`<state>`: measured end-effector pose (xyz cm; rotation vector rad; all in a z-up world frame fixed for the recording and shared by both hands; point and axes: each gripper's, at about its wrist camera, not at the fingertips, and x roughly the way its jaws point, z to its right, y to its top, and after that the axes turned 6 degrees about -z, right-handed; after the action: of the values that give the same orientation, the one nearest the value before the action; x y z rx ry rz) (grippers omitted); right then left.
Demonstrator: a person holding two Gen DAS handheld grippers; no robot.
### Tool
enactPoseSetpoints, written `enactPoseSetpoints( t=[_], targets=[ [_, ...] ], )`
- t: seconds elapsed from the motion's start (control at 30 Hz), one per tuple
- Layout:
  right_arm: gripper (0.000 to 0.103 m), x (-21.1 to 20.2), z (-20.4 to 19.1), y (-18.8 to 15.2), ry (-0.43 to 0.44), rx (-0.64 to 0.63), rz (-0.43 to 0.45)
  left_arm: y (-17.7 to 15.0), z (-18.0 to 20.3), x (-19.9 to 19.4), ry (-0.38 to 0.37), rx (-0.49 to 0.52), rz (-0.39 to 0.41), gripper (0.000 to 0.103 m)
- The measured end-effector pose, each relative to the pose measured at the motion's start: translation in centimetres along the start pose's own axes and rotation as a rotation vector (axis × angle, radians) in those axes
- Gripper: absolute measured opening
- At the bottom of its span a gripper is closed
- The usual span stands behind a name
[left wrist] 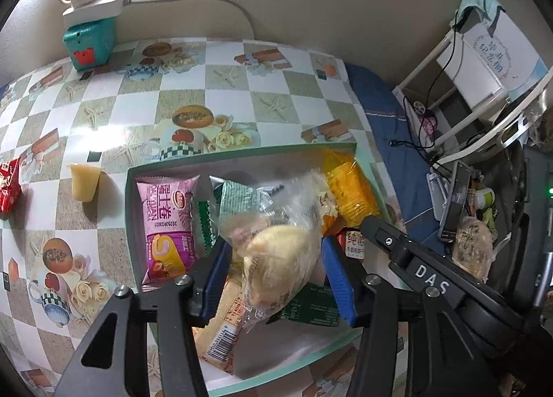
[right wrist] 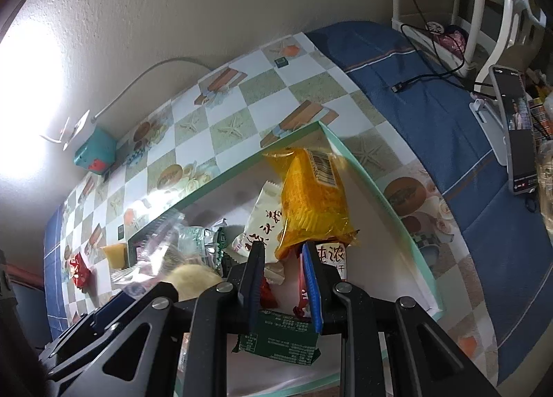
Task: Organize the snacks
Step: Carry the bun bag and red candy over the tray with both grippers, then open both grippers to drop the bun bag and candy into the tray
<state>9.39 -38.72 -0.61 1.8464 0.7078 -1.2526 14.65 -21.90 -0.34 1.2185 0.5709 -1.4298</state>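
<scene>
A shallow box with a mint-green rim [left wrist: 242, 151] lies on the checkered tablecloth and holds several snack packets. My left gripper [left wrist: 276, 246] hangs over the box, open. A bread bun in a clear bag [left wrist: 280, 265] sits loose between its blue pads. A pink roll-cake packet [left wrist: 169, 224] and green packets [left wrist: 238, 200] lie beside the bun. My right gripper [right wrist: 282, 246] is shut on the lower end of an orange snack packet [right wrist: 311, 196], which leans towards the box's far right corner. On the cloth left of the box lie a yellow jelly cup [left wrist: 84, 182] and a red packet [left wrist: 8, 186].
A teal box with a white power strip on top [left wrist: 91, 41] stands at the wall, its cable trailing right. Blue cloth [left wrist: 383, 113] covers the surface right of the tablecloth. Further right stand a white rack [left wrist: 466, 86], a phone on a stand [right wrist: 518, 131] and cables.
</scene>
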Motion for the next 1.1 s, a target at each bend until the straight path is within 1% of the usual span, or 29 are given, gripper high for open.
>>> enactPoseSetpoints(
  t=[0.17,0.27,0.37,0.4,0.43,0.47,0.5,0.53,0.57,0.6,0.67,0.73,0.8,0.87,0.93,1.0,1.1],
  targets=[
    [0.025,-0.5,-0.1,0.0,-0.002,-0.003,0.01,0.2,-0.1,-1.0,0.001,-0.006,0.018,0.057],
    [0.025,-0.7,-0.4,0.1,-0.004,-0.014,0.013,0.4,-0.5,-1.7,0.023,-0.016,0.033,0.067],
    [0.027,-0.9,-0.8,0.1,-0.013,-0.025,0.013,0.6,-1.3,-2.6,0.065,-0.033,0.051,0.069],
    [0.03,-1.0,-0.9,0.1,-0.017,-0.03,0.012,0.7,-1.8,-2.8,0.081,-0.043,0.057,0.069],
    [0.037,-0.9,-1.0,0.1,-0.021,-0.035,0.01,0.8,-2.1,-3.0,0.093,-0.053,0.061,0.07],
    [0.041,-1.0,-1.2,0.0,-0.03,-0.044,0.009,0.8,-2.6,-3.2,0.107,-0.064,0.064,0.072],
    [0.053,-1.0,-1.4,0.0,-0.038,-0.05,0.01,0.9,-3.1,-3.4,0.126,-0.08,0.068,0.079],
    [0.056,-1.1,-1.5,0.0,-0.046,-0.057,0.013,0.9,-3.7,-3.5,0.145,-0.097,0.073,0.083],
    [0.056,-1.2,-1.8,0.0,-0.054,-0.069,0.018,1.0,-4.3,-3.6,0.161,-0.113,0.08,0.087],
    [0.056,-1.2,-2.0,0.0,-0.057,-0.076,0.017,1.0,-5.0,-3.7,0.177,-0.132,0.087,0.087],
    [0.059,-1.3,-2.6,-0.1,-0.062,-0.095,0.019,1.0,-6.1,-3.8,0.207,-0.156,0.093,0.087],
    [0.07,-1.5,-3.4,-0.2,-0.067,-0.112,0.027,0.9,-7.3,-4.0,0.253,-0.185,0.105,0.088],
    [0.073,-1.6,-4.3,-0.4,-0.07,-0.14,0.035,0.8,-8.8,-4.5,0.292,-0.216,0.126,0.093],
    [0.077,-1.5,-5.5,-0.7,-0.067,-0.176,0.038,0.7,-10.0,-5.0,0.308,-0.249,0.146,0.094],
    [0.088,-1.4,-6.3,-0.9,-0.064,-0.201,0.039,0.5,-11.5,-5.6,0.309,-0.282,0.161,0.094],
    [0.088,-1.3,-7.3,-1.2,-0.063,-0.229,0.045,0.4,-12.9,-6.0,0.314,-0.307,0.166,0.094],
    [0.09,-1.2,-8.8,-1.7,-0.066,-0.265,0.056,0.0,-15.0,-6.7,0.344,-0.355,0.172,0.094]
  ],
)
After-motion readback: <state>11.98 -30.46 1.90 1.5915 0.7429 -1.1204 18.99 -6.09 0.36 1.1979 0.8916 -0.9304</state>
